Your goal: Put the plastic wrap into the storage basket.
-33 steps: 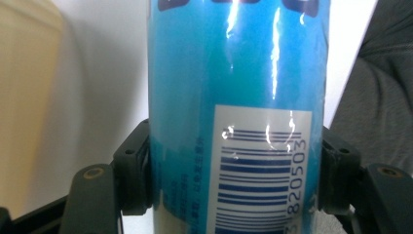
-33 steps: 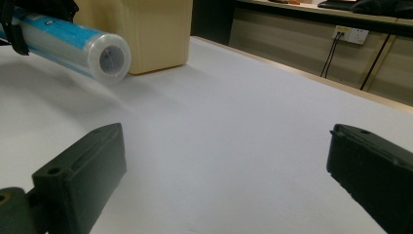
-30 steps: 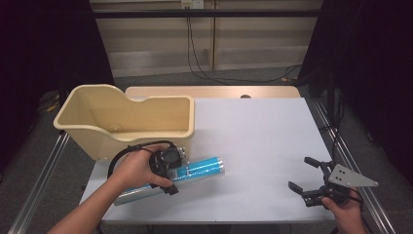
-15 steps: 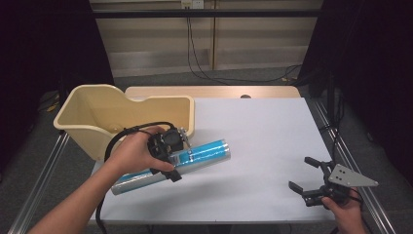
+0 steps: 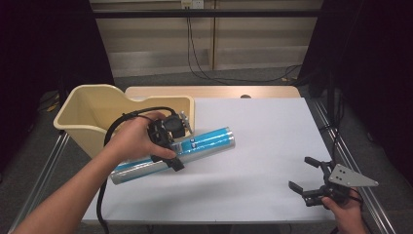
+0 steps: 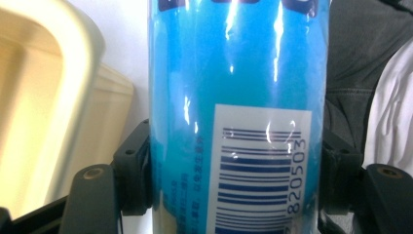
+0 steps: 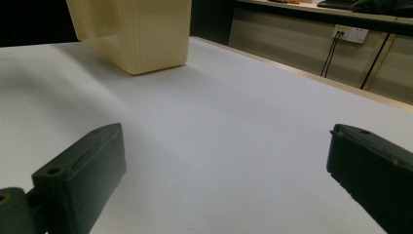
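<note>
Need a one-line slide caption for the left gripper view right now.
Left gripper clamped around a blue barcoded tube, with the cream bin beside it.

Left tongs (image 5: 168,141): black housing, black cable looped off the rear, metal screws at the top edge. Jaws black, blocky, each with a round brass-toned screw boss near the base. Right tongs (image 5: 306,178): black two-prong jaws, flat grey three-cornered plate on top with small holes. Forearms bare, no sleeves.
</note>
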{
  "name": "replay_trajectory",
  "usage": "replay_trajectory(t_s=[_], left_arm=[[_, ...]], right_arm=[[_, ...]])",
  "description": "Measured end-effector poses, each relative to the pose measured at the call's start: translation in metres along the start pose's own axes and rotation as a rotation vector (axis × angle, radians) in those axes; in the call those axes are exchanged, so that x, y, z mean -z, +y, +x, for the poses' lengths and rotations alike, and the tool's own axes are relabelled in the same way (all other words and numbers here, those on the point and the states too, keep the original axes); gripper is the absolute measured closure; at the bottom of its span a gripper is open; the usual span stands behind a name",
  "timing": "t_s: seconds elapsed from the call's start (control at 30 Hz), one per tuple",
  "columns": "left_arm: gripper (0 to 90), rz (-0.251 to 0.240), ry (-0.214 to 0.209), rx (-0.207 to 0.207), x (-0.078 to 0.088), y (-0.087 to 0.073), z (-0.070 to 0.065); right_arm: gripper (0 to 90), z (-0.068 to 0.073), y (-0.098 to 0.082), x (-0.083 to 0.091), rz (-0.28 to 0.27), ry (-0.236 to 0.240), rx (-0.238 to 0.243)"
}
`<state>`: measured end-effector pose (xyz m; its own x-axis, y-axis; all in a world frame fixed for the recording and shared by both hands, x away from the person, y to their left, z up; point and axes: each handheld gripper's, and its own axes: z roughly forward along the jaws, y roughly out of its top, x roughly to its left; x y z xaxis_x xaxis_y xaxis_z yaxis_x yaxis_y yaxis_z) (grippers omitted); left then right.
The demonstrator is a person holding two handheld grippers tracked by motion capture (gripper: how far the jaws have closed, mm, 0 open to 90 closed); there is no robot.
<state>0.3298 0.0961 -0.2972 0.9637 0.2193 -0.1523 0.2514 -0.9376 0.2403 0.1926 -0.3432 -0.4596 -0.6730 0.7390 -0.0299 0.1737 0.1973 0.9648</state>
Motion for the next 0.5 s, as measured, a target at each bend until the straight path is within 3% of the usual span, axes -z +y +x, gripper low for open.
replay_trajectory(t_s=[0.5], left_arm=[[32.1,-0.043,0.008,0.031,0.021,0.011,0.013]], right_arm=[[0.6,0.000,0.000,0.000,-0.003,0.000,-0.002]])
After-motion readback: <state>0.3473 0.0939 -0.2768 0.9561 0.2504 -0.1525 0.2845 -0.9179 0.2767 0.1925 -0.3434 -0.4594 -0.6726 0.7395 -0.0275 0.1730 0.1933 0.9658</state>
